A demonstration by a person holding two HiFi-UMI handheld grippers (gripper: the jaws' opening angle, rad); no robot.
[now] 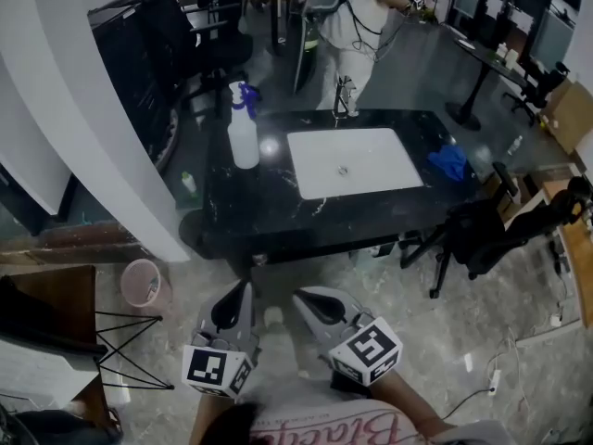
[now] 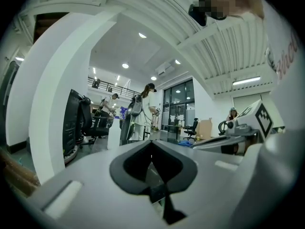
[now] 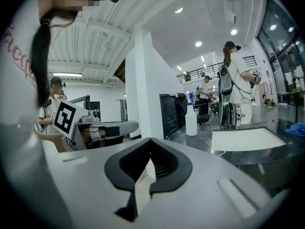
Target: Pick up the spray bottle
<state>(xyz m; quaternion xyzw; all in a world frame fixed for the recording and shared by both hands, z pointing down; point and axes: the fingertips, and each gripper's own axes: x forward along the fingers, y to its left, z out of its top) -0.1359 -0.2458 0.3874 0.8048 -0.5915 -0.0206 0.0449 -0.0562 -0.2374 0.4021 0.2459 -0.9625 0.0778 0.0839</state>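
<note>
spray bottle [image 1: 243, 130] is standing upright on the black counter [image 1: 250, 211], just left of the white sink [image 1: 389, 179]. clear body, blue trigger head, nothing touching it. the faucet [image 1: 345, 96] sits right behind the sink and a blue cloth [image 1: 450, 162] lies on the counter to the sink's right. further left of the sink, past the counter's edge, there's a little bottle [image 1: 189, 184] with a green cap, can't tell what it's standing on. a pink bin [image 1: 141, 283] is on the floor, nearer and left of the sink. both claws hang on the near side of the sink, well short of the counter. left gripper [image 1: 245, 290] is clenched on nothing, and right gripper [image 1: 302, 297] is pinched closed and empty too. a person [image 1: 363, 17] in white stands beyond the sink.
</note>
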